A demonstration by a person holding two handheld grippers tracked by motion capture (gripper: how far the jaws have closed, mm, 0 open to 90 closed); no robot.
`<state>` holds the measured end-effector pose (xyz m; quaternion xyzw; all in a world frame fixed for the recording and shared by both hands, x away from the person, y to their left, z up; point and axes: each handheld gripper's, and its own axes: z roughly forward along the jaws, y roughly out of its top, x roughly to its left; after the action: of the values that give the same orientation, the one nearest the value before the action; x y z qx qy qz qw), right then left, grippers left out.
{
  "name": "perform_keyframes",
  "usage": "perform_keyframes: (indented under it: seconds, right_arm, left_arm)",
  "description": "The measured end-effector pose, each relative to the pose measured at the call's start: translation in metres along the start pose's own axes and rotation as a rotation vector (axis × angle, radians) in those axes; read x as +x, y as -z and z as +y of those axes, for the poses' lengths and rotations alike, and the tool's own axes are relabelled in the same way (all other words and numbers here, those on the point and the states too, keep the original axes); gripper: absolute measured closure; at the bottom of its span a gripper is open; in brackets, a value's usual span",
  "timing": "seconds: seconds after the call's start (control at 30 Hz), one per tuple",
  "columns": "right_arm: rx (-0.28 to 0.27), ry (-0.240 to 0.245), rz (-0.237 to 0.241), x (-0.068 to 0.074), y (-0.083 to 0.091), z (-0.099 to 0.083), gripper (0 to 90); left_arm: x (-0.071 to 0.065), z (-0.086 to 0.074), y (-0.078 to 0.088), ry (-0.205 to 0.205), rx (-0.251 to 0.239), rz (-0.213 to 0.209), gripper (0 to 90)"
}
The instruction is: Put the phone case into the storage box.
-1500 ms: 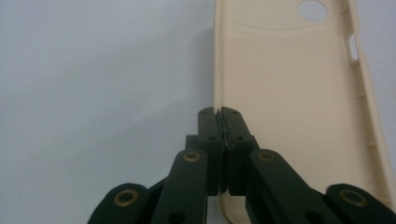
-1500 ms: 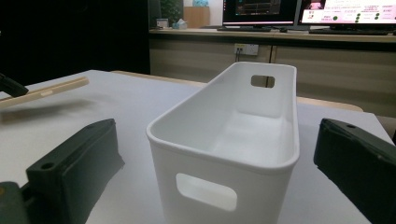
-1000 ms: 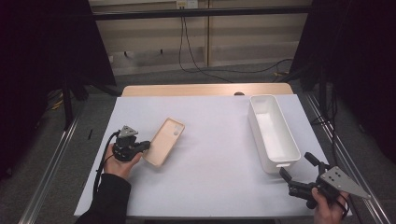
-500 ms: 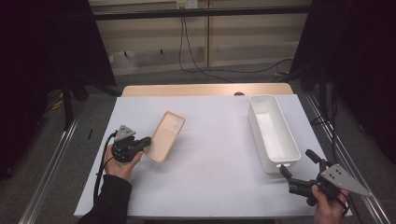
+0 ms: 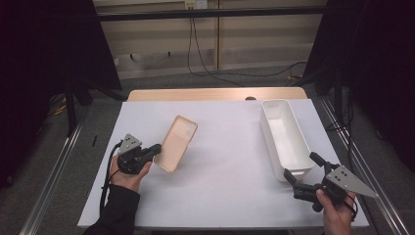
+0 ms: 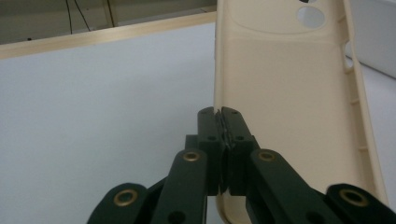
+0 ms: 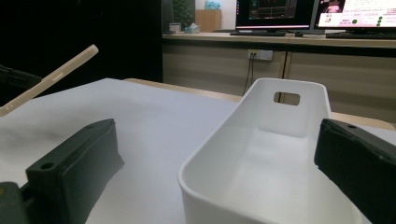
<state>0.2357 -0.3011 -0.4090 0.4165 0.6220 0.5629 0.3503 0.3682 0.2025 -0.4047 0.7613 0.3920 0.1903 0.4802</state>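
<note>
Phone case [image 6: 289, 116] edge pinched in left claw [image 6: 223, 114], top cropped.

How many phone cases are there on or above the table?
1. The beige phone case is at the left side of the white table, lifted and tilted, clamped at its edge by the left gripper. None shows in the white bin.

Monitors [image 7: 317, 14] glow on a desk [image 7: 280, 39] behind the white table [image 5: 225, 186].
</note>
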Motion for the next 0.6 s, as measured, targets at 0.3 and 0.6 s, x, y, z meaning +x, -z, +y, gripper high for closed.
perform_keyframes:
  seconds: [0.3,0.6]
  right_arm:
    - [-0.021,-0.007,0.039,0.022,-0.017,0.013,0.0]
    - [0.006,0.011,0.094,0.041,-0.04,0.024,0.0]
  left_arm:
    - [-0.017,0.003,0.002,0.001,-0.041,-0.011,88.0]
    - [-0.037,0.008,-0.005,-0.008,-0.064,-0.054,87.9]
